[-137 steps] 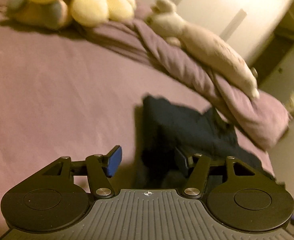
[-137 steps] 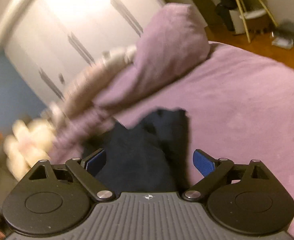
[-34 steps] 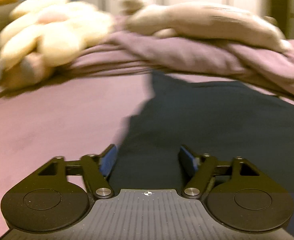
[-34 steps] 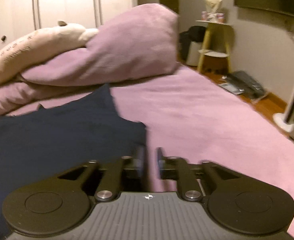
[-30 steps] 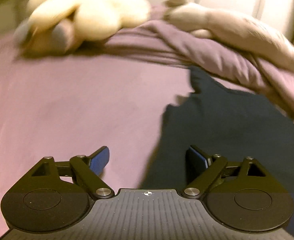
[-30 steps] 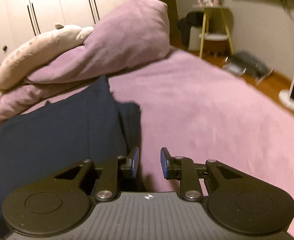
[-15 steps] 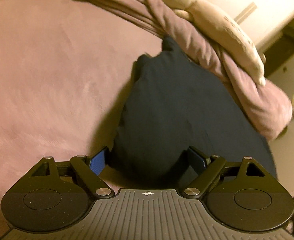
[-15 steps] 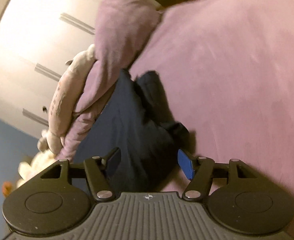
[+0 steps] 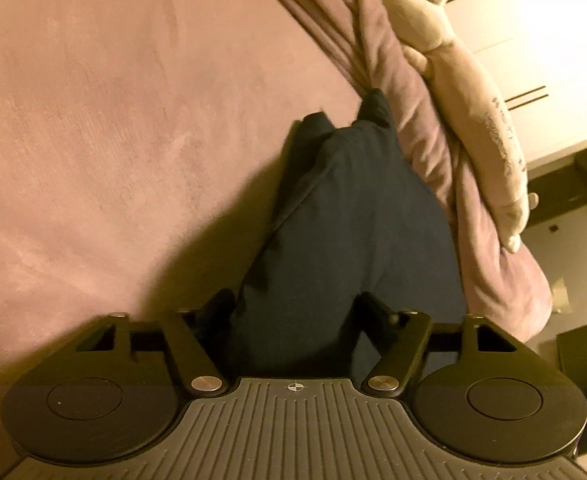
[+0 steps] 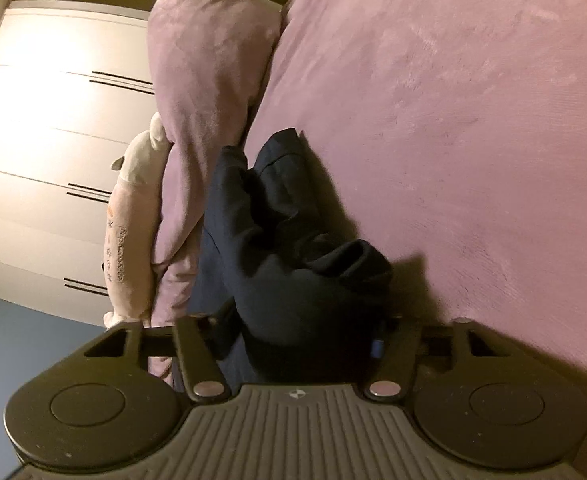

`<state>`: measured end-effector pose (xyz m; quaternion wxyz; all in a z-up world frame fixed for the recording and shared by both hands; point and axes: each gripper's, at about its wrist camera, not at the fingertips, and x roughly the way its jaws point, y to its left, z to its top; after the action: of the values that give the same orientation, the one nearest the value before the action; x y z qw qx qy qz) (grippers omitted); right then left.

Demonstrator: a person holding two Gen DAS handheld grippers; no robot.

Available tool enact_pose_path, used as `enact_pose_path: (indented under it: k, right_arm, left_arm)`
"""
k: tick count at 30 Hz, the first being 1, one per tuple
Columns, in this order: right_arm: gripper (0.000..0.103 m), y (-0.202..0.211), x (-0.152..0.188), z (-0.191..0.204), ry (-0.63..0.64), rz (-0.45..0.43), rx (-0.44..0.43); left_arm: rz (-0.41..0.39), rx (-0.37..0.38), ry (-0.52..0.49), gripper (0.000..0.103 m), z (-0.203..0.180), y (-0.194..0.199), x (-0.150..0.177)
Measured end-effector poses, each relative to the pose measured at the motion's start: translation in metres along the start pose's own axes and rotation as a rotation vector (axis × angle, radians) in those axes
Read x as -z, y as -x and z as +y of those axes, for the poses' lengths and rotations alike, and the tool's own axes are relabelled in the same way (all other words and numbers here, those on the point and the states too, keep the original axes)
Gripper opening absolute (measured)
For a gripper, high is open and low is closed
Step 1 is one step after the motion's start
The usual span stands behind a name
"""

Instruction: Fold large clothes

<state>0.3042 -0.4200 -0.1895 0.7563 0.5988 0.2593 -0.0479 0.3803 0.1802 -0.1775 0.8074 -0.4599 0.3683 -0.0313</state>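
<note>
Garment (image 9: 345, 216) lengthwise along pillow (image 9: 425, 152), bunched

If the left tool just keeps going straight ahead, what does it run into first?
The dark navy garment: it already sits between the left tool's open fingers, so it looks first in line, with the purple bedspread underneath.

garment (image 9: 357, 208) on bed (image 9: 113, 120), beside pillow (image 10: 205, 60), plush toy (image 9: 473, 92) atop
</note>
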Motion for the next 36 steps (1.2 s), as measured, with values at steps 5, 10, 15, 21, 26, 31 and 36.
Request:
enact_pose_path:
  k: [5, 10, 15, 21, 26, 31, 36]
  right_arm:
    - [0.033, 0.006, 0.007, 0.032, 0.204, -0.029, 0.107]
    - [0.026, 0.031, 0.008, 0.051, 0.273, -0.039, 0.117]
    - [0.026, 0.08, 0.01, 0.046, 0.274, -0.02, 0.101]
    - [0.026, 0.175, 0.044, 0.01, 0.324, 0.066, 0.16]
    - [0.043, 0.219, 0.049, -0.013, 0.293, 0.135, 0.194]
    - [0.052, 0.237, 0.034, -0.003, 0.275, 0.102, 0.28]
    - [0.051, 0.247, 0.043, 0.031, 0.458, -0.035, 0.36]
  left_arm:
    - [-0.022, -0.008, -0.127, 0.042, -0.024, 0.016, -0.001]
    - [-0.029, 0.028, -0.21, 0.037, -0.055, 0.046, -0.002]
    - [-0.006, 0.052, -0.338, 0.036, -0.078, 0.097, 0.016]
    - [0.118, -0.006, -0.403, 0.035, -0.05, 0.176, 0.077]
    - [0.177, -0.135, -0.405, 0.041, -0.016, 0.202, 0.12]
    - [0.035, -0.323, -0.429, 0.054, -0.016, 0.225, 0.115]
    - [-0.073, -0.386, -0.581, 0.062, -0.05, 0.23, 0.11]
